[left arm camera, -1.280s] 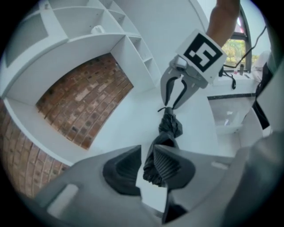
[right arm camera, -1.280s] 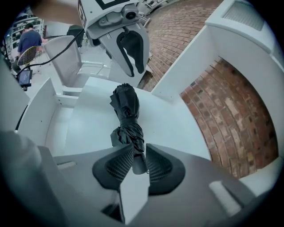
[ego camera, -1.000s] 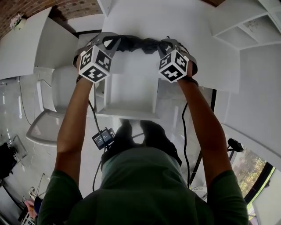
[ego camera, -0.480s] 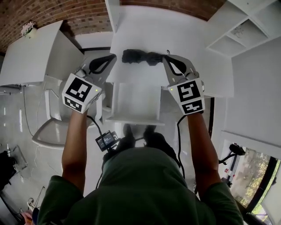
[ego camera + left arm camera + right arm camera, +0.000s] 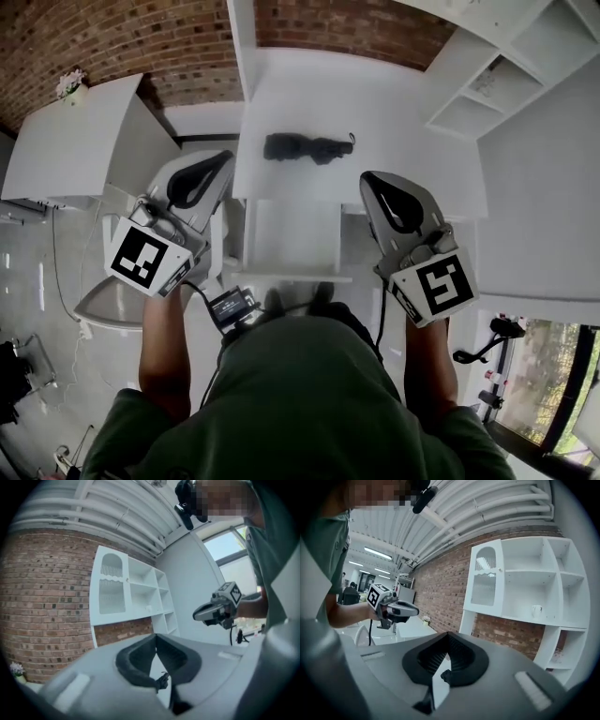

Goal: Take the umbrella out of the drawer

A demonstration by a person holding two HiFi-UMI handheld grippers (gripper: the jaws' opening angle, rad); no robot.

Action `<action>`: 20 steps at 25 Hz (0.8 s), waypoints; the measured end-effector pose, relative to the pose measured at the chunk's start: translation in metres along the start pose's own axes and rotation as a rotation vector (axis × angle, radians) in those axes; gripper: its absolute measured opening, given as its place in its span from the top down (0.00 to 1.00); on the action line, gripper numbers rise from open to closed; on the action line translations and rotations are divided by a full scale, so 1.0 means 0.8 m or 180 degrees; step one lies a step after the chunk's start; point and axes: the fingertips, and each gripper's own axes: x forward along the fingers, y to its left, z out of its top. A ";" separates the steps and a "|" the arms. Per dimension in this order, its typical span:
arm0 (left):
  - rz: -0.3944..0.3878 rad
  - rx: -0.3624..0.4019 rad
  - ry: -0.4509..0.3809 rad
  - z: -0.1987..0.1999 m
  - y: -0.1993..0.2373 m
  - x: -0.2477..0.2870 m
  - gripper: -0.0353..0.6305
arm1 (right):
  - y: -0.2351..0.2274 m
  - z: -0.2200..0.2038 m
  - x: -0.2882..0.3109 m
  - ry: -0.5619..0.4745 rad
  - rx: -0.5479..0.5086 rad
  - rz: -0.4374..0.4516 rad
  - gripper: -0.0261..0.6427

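Umbrella [image 5: 307,147] lay on worktop [image 5: 403,122] at 12 o'clock, beyond open drawer [image 5: 291,230]; left gripper [image 5: 228,157] at 9, right gripper [image 5: 367,178] at 3, both closed, empty; a nudge could roll it into the drawer.

In the head view, the hands holding the left gripper [image 5: 225,157] and the right gripper [image 5: 367,178] are hidden under the marker cubes [image 5: 145,261]. Ahead of both grippers, the umbrella [image 5: 307,148] is a small dark shape, and its folds are too small to tell. The chair [image 5: 94,291] beside the left gripper is partly covered by that gripper and the arm. In each gripper view, the gripper's own blurred body fills the bottom. A dark speck [image 5: 163,680] behind the left gripper's closed tips cannot be named. Nor can a white thing [image 5: 536,610] on the shelf [image 5: 529,571] ahead of the right gripper.
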 end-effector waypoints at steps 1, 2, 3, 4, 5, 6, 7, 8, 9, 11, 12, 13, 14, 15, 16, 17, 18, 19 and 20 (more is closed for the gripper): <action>-0.0004 0.0012 -0.0045 0.009 -0.003 -0.006 0.94 | 0.007 0.009 -0.007 -0.0038 0.0045 0.0019 0.95; -0.0012 0.0024 -0.0093 0.018 -0.006 -0.011 0.94 | 0.013 0.016 -0.012 -0.0070 0.0078 0.0037 0.95; -0.0024 0.0031 -0.0143 0.026 -0.010 -0.015 0.94 | 0.020 0.023 -0.017 -0.0095 0.0097 0.0054 0.95; -0.0039 0.0034 -0.0191 0.034 -0.015 -0.019 0.94 | 0.026 0.028 -0.021 -0.0116 0.0106 0.0070 0.95; -0.0057 0.0037 -0.0229 0.040 -0.020 -0.023 0.94 | 0.032 0.032 -0.024 -0.0131 0.0110 0.0084 0.95; -0.0077 0.0043 -0.0255 0.044 -0.025 -0.026 0.94 | 0.037 0.035 -0.027 -0.0139 0.0108 0.0092 0.95; -0.0099 0.0050 -0.0270 0.047 -0.030 -0.029 0.94 | 0.041 0.038 -0.030 -0.0141 0.0105 0.0094 0.95; -0.0122 0.0056 -0.0277 0.049 -0.034 -0.032 0.94 | 0.044 0.040 -0.032 -0.0138 0.0102 0.0091 0.95; -0.0143 0.0059 -0.0279 0.050 -0.037 -0.034 0.94 | 0.046 0.042 -0.035 -0.0134 0.0101 0.0081 0.95; -0.0173 0.0062 -0.0276 0.051 -0.041 -0.038 0.94 | 0.048 0.045 -0.039 -0.0132 0.0102 0.0046 0.95; -0.0185 0.0062 -0.0274 0.051 -0.042 -0.041 0.94 | 0.048 0.046 -0.041 -0.0134 0.0108 0.0023 0.95; -0.0197 0.0062 -0.0272 0.051 -0.043 -0.043 0.94 | 0.049 0.047 -0.042 -0.0136 0.0117 -0.0002 0.95; -0.0209 0.0061 -0.0270 0.050 -0.044 -0.044 0.94 | 0.050 0.047 -0.044 -0.0133 0.0126 -0.0023 0.95; -0.0221 0.0059 -0.0267 0.050 -0.044 -0.045 0.94 | 0.050 0.046 -0.045 -0.0122 0.0133 -0.0040 0.95; -0.0233 0.0058 -0.0262 0.049 -0.045 -0.046 0.94 | 0.050 0.045 -0.046 -0.0108 0.0137 -0.0053 0.95; -0.0243 0.0057 -0.0256 0.048 -0.046 -0.047 0.94 | 0.051 0.043 -0.047 -0.0091 0.0137 -0.0060 0.95; -0.0251 0.0056 -0.0248 0.047 -0.047 -0.047 0.94 | 0.052 0.042 -0.047 -0.0073 0.0137 -0.0062 0.95; -0.0256 0.0052 -0.0238 0.046 -0.047 -0.047 0.94 | 0.052 0.040 -0.048 -0.0058 0.0138 -0.0062 0.95; -0.0260 0.0047 -0.0228 0.045 -0.048 -0.048 0.94 | 0.053 0.039 -0.049 -0.0048 0.0141 -0.0064 0.95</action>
